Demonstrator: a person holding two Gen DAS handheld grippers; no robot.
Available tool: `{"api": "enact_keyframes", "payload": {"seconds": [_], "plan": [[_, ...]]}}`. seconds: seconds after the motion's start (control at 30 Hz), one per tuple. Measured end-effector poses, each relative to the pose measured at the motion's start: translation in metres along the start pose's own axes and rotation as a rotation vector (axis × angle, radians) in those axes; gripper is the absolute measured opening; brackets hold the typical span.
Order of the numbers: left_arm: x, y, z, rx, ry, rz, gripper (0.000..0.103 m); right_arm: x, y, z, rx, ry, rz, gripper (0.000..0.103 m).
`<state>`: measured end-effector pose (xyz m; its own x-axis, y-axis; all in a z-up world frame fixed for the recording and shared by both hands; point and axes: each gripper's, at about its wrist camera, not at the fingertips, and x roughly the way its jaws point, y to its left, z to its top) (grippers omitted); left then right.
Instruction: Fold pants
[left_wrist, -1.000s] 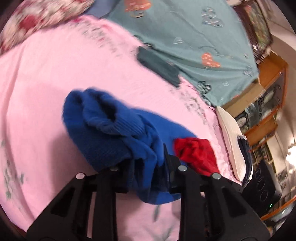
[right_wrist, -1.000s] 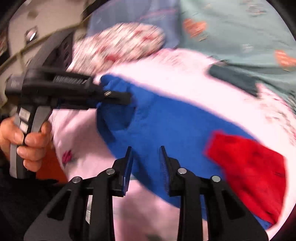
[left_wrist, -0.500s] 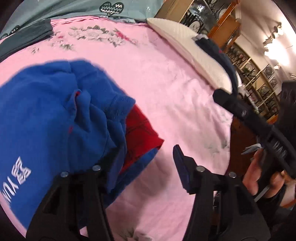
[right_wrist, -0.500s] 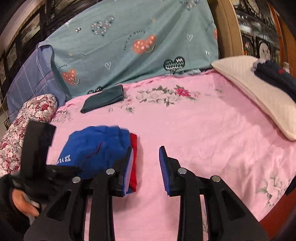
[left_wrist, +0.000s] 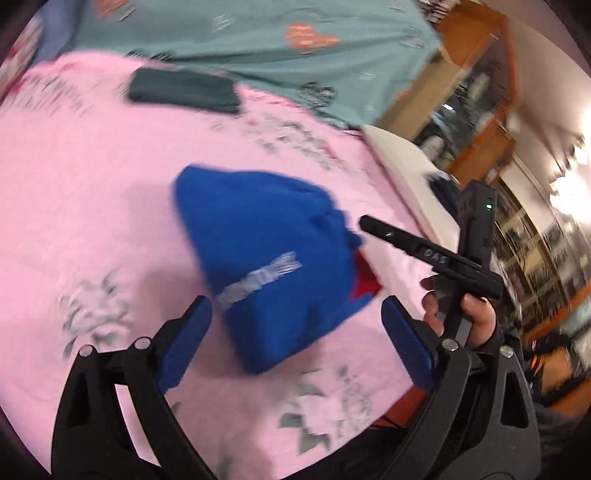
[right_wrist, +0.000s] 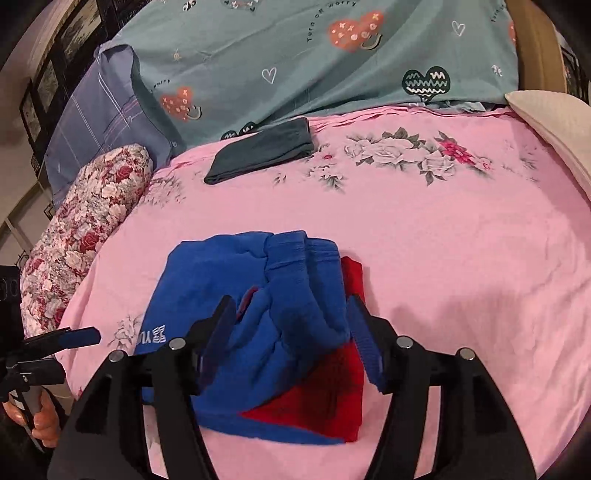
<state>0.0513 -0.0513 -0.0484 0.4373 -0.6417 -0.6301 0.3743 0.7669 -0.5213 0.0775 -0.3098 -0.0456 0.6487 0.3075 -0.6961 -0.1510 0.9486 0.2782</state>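
The blue pants with a red panel lie folded in a compact bundle on the pink floral bedsheet; they also show in the left wrist view, blurred. My right gripper is open, its jaws standing wide over the bundle's near side, holding nothing. My left gripper is open and empty just short of the bundle. The right gripper's body shows at the right of the left wrist view, the left gripper at the left edge of the right wrist view.
A folded dark teal garment lies at the far side of the bed. A floral bolster lies at the left, a cream pillow at the right. A teal heart-print sheet hangs behind. Wooden cabinets stand right.
My left gripper let go of the blue pants and drew back, jaws wide. My right gripper opened wider and moved in over the folded bundle.
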Motion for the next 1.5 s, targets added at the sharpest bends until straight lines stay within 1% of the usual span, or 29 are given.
{"api": "enact_keyframes", "payload": {"seconds": [0.07, 0.1, 0.13, 0.17, 0.2, 0.23, 0.3, 0.4, 0.43, 0.47, 0.57, 0.6, 0.63, 0.73, 0.8, 0.87, 0.97, 1.0, 1.03, 1.07, 1.1, 1.17, 1.2, 1.23, 1.27, 1.3, 1.33, 1.43, 1.5], "plan": [[0.002, 0.021, -0.002, -0.077, 0.022, 0.001, 0.094, 0.025, -0.002, 0.001, -0.004, 0.087, -0.008, 0.066], [0.004, 0.027, -0.003, -0.094, 0.025, 0.005, 0.094, 0.034, -0.002, -0.001, -0.002, 0.124, -0.004, 0.065], [0.004, 0.031, -0.003, -0.103, 0.025, 0.01, 0.094, 0.041, -0.001, -0.005, -0.01, 0.158, 0.002, 0.06], [0.003, 0.034, -0.002, -0.103, 0.022, 0.013, 0.094, 0.042, 0.001, -0.007, -0.024, 0.173, 0.004, 0.047], [0.004, 0.037, -0.005, -0.101, 0.02, 0.014, 0.094, 0.039, 0.002, -0.008, -0.029, 0.171, 0.01, 0.04], [0.004, 0.038, -0.004, -0.1, 0.017, 0.015, 0.094, 0.03, 0.004, -0.006, -0.03, 0.16, 0.028, 0.037], [0.0, 0.041, -0.004, -0.096, 0.012, 0.014, 0.094, 0.003, 0.008, 0.002, -0.022, 0.092, 0.058, 0.031], [0.008, 0.038, -0.005, -0.082, 0.02, 0.009, 0.094, -0.043, 0.022, 0.017, -0.047, 0.015, 0.121, 0.03], [0.01, 0.037, -0.005, -0.078, 0.024, 0.008, 0.094, -0.055, 0.029, 0.019, -0.082, 0.002, 0.127, 0.03], [0.012, 0.035, -0.004, -0.076, 0.028, 0.007, 0.094, -0.064, 0.034, 0.02, -0.109, -0.002, 0.107, 0.03], [0.013, 0.035, -0.006, -0.069, 0.036, 0.017, 0.094, -0.062, 0.029, 0.01, -0.124, 0.05, -0.015, 0.03], [0.013, 0.034, -0.006, -0.065, 0.035, 0.025, 0.094, -0.052, 0.021, 0.003, -0.11, 0.081, -0.05, 0.031], [0.014, 0.034, -0.006, -0.06, 0.034, 0.034, 0.094, -0.035, 0.009, -0.007, -0.078, 0.136, -0.086, 0.031], [0.014, 0.029, -0.007, -0.023, 0.029, 0.076, 0.094, 0.009, -0.012, -0.037, -0.035, 0.26, -0.13, 0.037], [0.015, 0.021, -0.004, 0.023, 0.018, 0.106, 0.094, 0.005, -0.015, -0.037, -0.02, 0.225, -0.131, 0.047], [0.018, 0.009, 0.0, 0.081, 0.016, 0.122, 0.094, -0.017, -0.011, -0.024, -0.02, 0.154, -0.129, 0.049], [0.034, -0.021, 0.008, 0.189, 0.035, 0.121, 0.094, -0.058, 0.0, 0.004, -0.055, 0.002, -0.194, 0.051], [0.04, -0.032, 0.009, 0.228, 0.031, 0.11, 0.094, -0.065, 0.002, 0.012, -0.051, -0.037, -0.179, 0.051], [0.047, -0.041, 0.01, 0.257, 0.024, 0.111, 0.094, -0.071, 0.003, 0.023, -0.037, -0.076, -0.138, 0.051], [0.053, -0.046, 0.01, 0.269, 0.024, 0.114, 0.094, -0.07, 0.004, 0.032, -0.026, -0.083, -0.118, 0.051], [0.065, -0.049, 0.01, 0.28, 0.043, 0.109, 0.094, -0.064, 0.008, 0.041, -0.02, -0.084, -0.073, 0.05], [0.084, -0.05, 0.006, 0.295, 0.073, 0.145, 0.094, -0.042, 0.014, 0.052, -0.016, -0.052, 0.024, 0.047], [0.089, -0.048, 0.003, 0.304, 0.083, 0.16, 0.095, -0.026, 0.015, 0.055, -0.009, -0.015, 0.042, 0.044], [0.094, -0.047, 0.0, 0.316, 0.093, 0.18, 0.095, -0.003, 0.012, 0.055, 0.017, 0.042, 0.038, 0.043], [0.096, -0.049, -0.002, 0.323, 0.095, 0.19, 0.096, 0.022, 0.004, 0.05, 0.052, 0.116, 0.004, 0.043], [0.097, -0.049, -0.003, 0.33, 0.095, 0.192, 0.096, 0.046, -0.008, 0.041, 0.088, 0.188, -0.041, 0.04], [0.098, -0.048, -0.004, 0.332, 0.098, 0.189, 0.096, 0.06, -0.016, 0.032, 0.105, 0.222, -0.058, 0.04], [0.103, -0.036, -0.007, 0.291, 0.132, 0.168, 0.096, 0.062, -0.015, 0.022, 0.047, 0.187, -0.065, 0.04], [0.095, -0.039, -0.003, 0.281, 0.105, 0.144, 0.096, 0.046, -0.009, 0.026, 0.024, 0.15, -0.05, 0.044]]}}
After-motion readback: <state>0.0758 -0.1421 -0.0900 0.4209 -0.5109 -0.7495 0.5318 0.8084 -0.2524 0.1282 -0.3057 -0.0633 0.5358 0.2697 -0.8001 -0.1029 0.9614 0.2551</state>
